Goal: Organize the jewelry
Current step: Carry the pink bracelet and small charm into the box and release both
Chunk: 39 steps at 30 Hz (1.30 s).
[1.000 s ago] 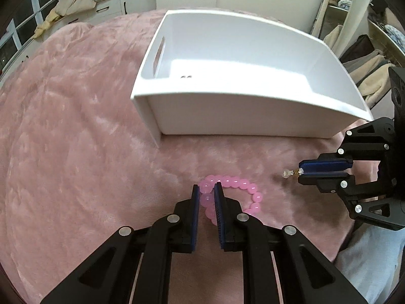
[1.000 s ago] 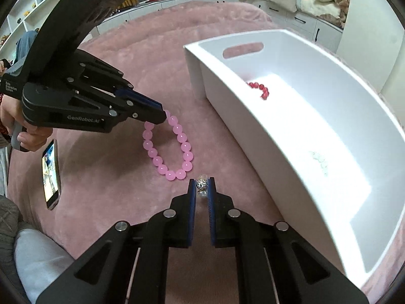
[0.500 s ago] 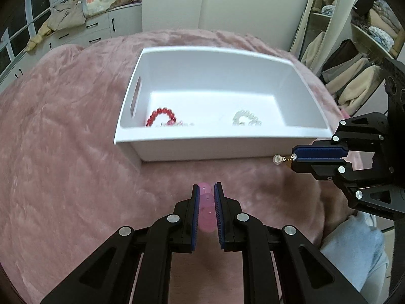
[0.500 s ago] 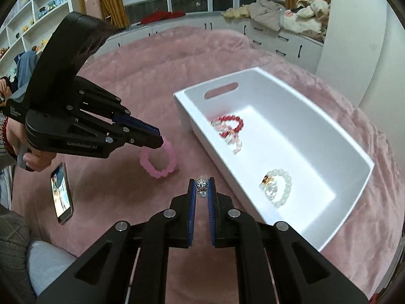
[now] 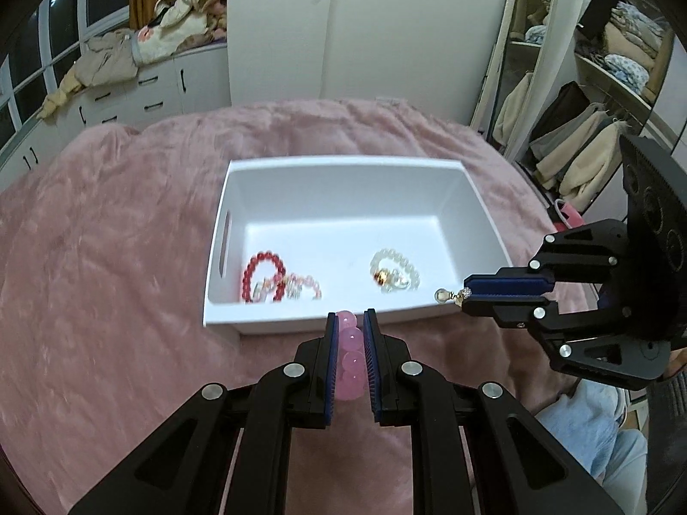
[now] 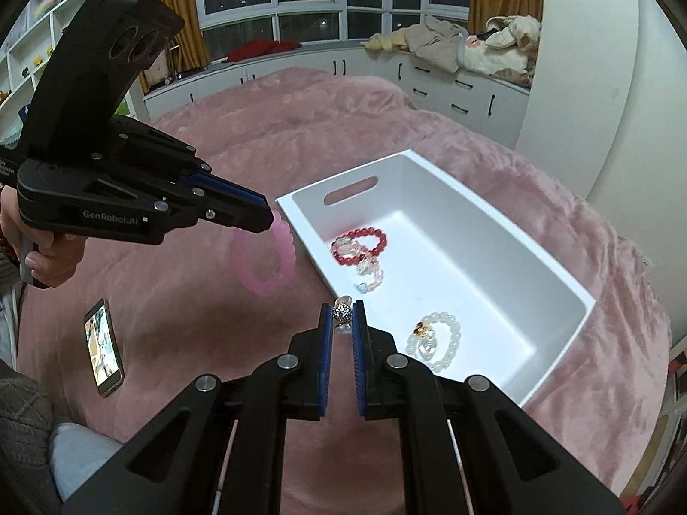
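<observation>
The left gripper (image 5: 350, 322) is pinching a pink bead bracelet (image 5: 350, 356) between its blue pads; from the right wrist view the loop (image 6: 266, 264) hangs below the fingertips, blurred, above the pink blanket (image 6: 193, 309) and just short of the white box (image 6: 554, 283). Only a few beads show between the fingers in the left view; the rest of the loop is hidden under the gripper. The right gripper (image 6: 343, 311) is clamped on a small earring (image 6: 342, 313) with a sparkly ball; its lower part is tucked between the pads and hard to read. From the left view, the earring (image 5: 448, 296) pokes out at the box's near right corner. Inside the box lie a red bead bracelet (image 5: 262, 274), a pale pink one (image 5: 305, 287) touching it, and a white pearl bracelet (image 5: 395, 274) well apart. A phone (image 6: 103, 347) lies on the blanket, screen lit, picture unreadable.
</observation>
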Tool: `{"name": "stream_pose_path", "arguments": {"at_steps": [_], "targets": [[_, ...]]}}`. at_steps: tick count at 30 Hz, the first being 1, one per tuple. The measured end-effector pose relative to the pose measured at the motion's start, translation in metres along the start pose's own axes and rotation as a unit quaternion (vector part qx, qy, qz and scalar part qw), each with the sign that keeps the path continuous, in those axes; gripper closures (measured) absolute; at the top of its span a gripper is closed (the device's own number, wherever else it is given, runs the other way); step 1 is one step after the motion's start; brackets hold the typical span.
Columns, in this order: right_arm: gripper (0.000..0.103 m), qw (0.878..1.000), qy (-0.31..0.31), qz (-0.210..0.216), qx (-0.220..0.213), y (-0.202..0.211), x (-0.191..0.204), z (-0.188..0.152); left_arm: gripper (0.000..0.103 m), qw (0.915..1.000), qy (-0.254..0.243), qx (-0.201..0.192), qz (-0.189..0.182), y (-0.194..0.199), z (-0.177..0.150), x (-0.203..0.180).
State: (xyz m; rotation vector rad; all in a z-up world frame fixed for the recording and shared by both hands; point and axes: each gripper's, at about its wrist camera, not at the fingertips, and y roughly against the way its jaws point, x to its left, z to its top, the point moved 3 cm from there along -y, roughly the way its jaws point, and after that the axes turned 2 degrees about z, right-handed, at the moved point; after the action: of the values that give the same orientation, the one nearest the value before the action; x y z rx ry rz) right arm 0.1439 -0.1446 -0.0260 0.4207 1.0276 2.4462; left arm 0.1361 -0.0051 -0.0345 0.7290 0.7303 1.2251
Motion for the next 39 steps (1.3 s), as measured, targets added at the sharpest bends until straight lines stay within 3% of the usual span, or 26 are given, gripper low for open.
{"name": "stream_pose_path", "arguments": {"at_steps": [20,33,39], "targets": [[0.093,0.998,-0.024,-0.035,-0.043,0.021,-0.035,0.014,0.086,0.9974,-0.053,-0.049,-0.003,0.01,0.07,-0.03],[0.094,0.995,-0.07,-0.061,-0.038,0.006,-0.069,0.005,0.086,0.9985,-0.041,-0.032,0.014,-0.04,0.09,-0.021],[0.094,0.992,-0.106,-0.067,0.002,-0.025,-0.078,-0.007,0.086,0.9992,-0.02,0.0,0.033,-0.078,0.08,-0.004]]}}
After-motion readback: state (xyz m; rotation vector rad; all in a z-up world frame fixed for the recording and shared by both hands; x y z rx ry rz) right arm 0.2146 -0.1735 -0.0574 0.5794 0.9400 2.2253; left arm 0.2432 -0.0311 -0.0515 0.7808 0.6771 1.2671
